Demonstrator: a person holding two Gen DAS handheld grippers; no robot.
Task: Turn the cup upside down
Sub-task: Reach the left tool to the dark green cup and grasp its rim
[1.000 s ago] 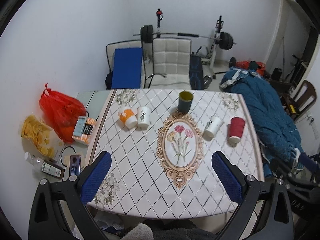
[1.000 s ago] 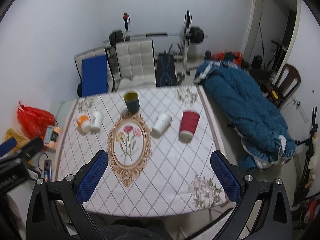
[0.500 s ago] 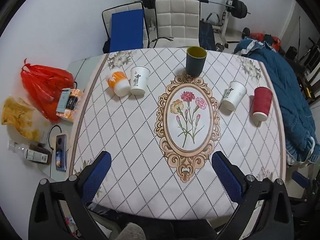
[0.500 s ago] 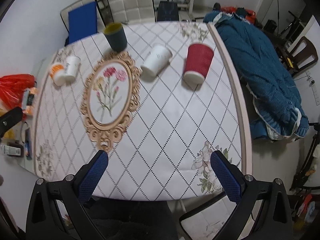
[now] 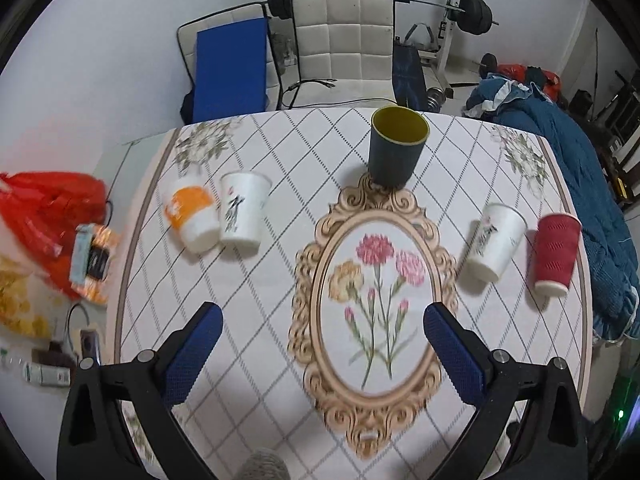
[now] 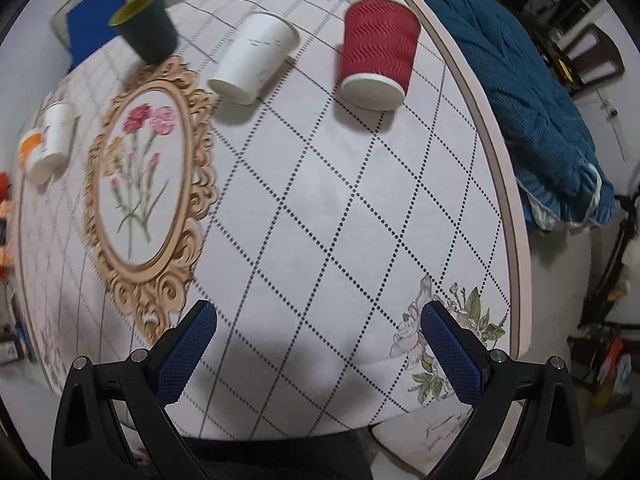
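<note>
Both grippers are hovering above the near half of the table (image 6: 516, 216) with nothing between their pads. The left gripper (image 5: 320, 328) is standing with its blue fingers spread wide over the floral oval print (image 5: 376, 304), and the right gripper (image 6: 318, 326) is likewise holding its fingers wide apart over bare tablecloth, facing the red ribbed paper cup (image 6: 378, 50).

Only one cup appears to be standing mouth up: the dark cup with the yellow lining (image 5: 398, 146), sitting at the far tip of the oval, well beyond both grippers. Its interior is looking empty as far as the left view shows. That makes it my guess for the cup to be flipped (the right view is too blurred there to add anything).

The other four are already resting rims down, narrow bases uppermost, so whatever could be under them is hidden. The red ribbed cup and a white paper cup (image 6: 254, 64) are sitting close together on the right side; another white printed cup (image 5: 243, 208) and an orange-and-white cup (image 5: 190, 214) are touching or nearly touching on the left.

Judging by the spread fingers and the height, both hands are keeping ready for an approach rather than a grasp; the left one is lined up more nearly with the dark cup.
</note>
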